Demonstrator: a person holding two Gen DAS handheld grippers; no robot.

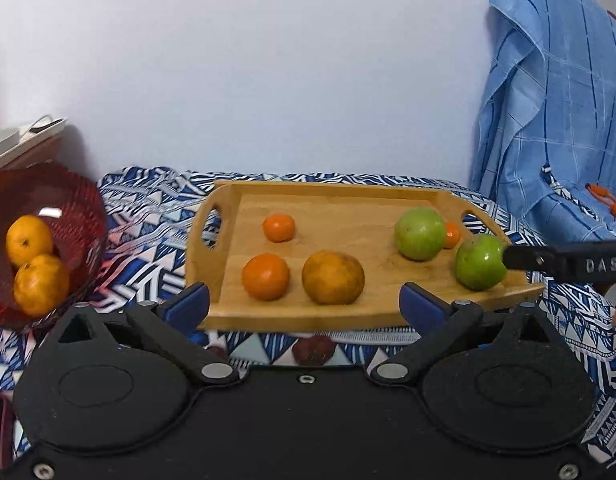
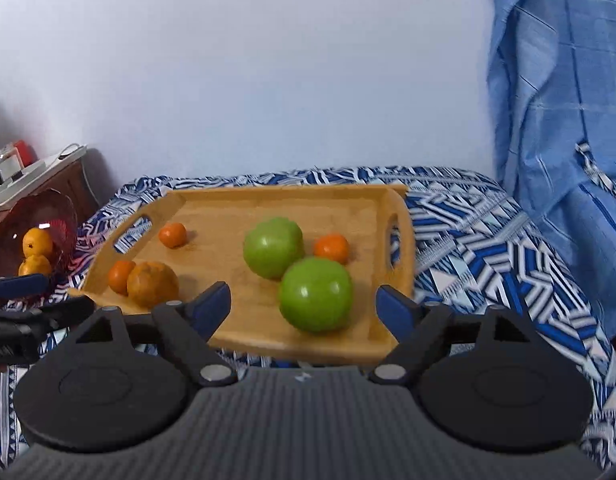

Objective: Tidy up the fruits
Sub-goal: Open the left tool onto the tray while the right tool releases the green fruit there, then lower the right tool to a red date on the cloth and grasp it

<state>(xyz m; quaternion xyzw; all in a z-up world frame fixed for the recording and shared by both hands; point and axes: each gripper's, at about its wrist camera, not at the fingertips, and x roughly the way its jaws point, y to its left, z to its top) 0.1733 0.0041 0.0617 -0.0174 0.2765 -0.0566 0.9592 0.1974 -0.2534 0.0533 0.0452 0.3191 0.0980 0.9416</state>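
A wooden tray (image 1: 348, 208) with two handles lies on the patterned cloth. On it are two green apples (image 1: 420, 233) (image 1: 480, 261), a large yellowish orange (image 1: 332, 278), an orange (image 1: 265, 276) and two small oranges (image 1: 279, 227) (image 1: 452, 235). My left gripper (image 1: 305, 304) is open and empty at the tray's near edge. My right gripper (image 2: 303, 304) is also open. The nearer green apple (image 2: 316, 295) sits just ahead of its fingers, untouched. A red bowl (image 1: 47, 200) at the left holds two oranges (image 1: 29, 240).
A blue and white patterned cloth (image 2: 488, 248) covers the surface. Blue checked fabric (image 1: 556, 100) hangs at the right. A wooden cabinet with a white tray (image 2: 31, 176) stands at the far left. A dark reddish object (image 1: 314, 350) lies on the cloth below the left gripper.
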